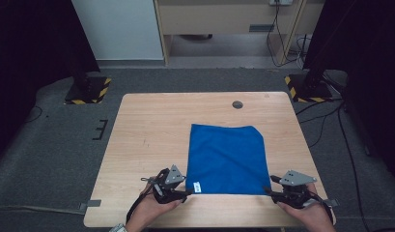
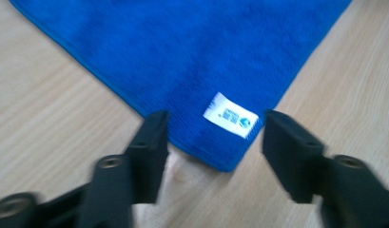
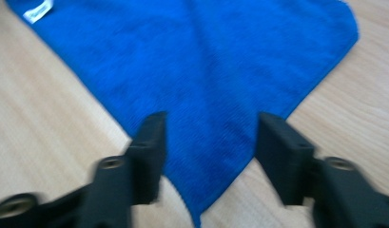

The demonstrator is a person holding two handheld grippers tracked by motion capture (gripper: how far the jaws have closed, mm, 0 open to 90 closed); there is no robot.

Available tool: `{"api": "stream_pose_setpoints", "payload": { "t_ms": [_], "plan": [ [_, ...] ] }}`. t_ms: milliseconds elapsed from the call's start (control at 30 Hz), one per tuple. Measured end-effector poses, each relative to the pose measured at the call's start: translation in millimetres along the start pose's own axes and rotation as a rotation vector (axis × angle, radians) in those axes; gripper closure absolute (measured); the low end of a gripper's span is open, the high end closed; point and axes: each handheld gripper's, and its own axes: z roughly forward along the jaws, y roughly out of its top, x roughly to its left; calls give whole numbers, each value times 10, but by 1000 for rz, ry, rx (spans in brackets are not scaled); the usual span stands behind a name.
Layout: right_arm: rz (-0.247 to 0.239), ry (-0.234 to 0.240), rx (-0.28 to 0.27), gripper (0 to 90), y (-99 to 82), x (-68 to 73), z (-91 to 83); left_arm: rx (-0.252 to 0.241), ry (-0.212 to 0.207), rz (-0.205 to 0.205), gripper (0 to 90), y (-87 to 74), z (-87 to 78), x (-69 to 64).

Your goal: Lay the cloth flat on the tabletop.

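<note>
Both claws (left (image 1: pixel 184 192), right (image 1: pixel 271 192)) gape at blue cloth (image 1: pixel 226 158) corners.

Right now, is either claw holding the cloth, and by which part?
Nothing held. Left claw stands open around the cloth corner with the label; right claw stands open around the other near corner.

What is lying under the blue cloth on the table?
The blue cloth lies flat on the wooden table, with a white label on its near corner. Whether anything is hidden beneath it cannot be seen; no bulge shows.
</note>
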Motion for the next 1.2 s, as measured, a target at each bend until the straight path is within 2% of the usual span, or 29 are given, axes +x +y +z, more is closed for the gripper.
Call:
{"api": "stream_pose_setpoints", "payload": {
  "t_ms": [33, 167, 367, 633, 767, 900, 1067, 1200],
  "plan": [
    [11, -8, -5, 374, 10, -3, 7, -8, 1, -7, 334, 4, -5, 15],
    [24, -34, -10, 278, 23, -15, 56, -48, 18, -27, 248, 19, -17, 89],
    [68, -57, -10, 182, 45, -64, 146, -50, 61, -50, 145, 27, 31, 212],
    [90, -79, -29, 139, 95, -86, 223, -76, 106, -78, 99, 34, 59, 335],
    [95, -77, -41, 125, 128, -81, 263, -85, 132, -105, 85, 41, 103, 452],
    [105, -77, -45, 113, 165, -84, 319, -99, 141, -104, 81, 37, 120, 508],
    [106, -54, -57, 92, 279, -46, 420, -135, 153, -97, 64, 40, 95, 558],
    [96, -32, -54, 85, 406, 17, 532, -148, 184, -91, 64, 41, 79, 596]
  ]
}}
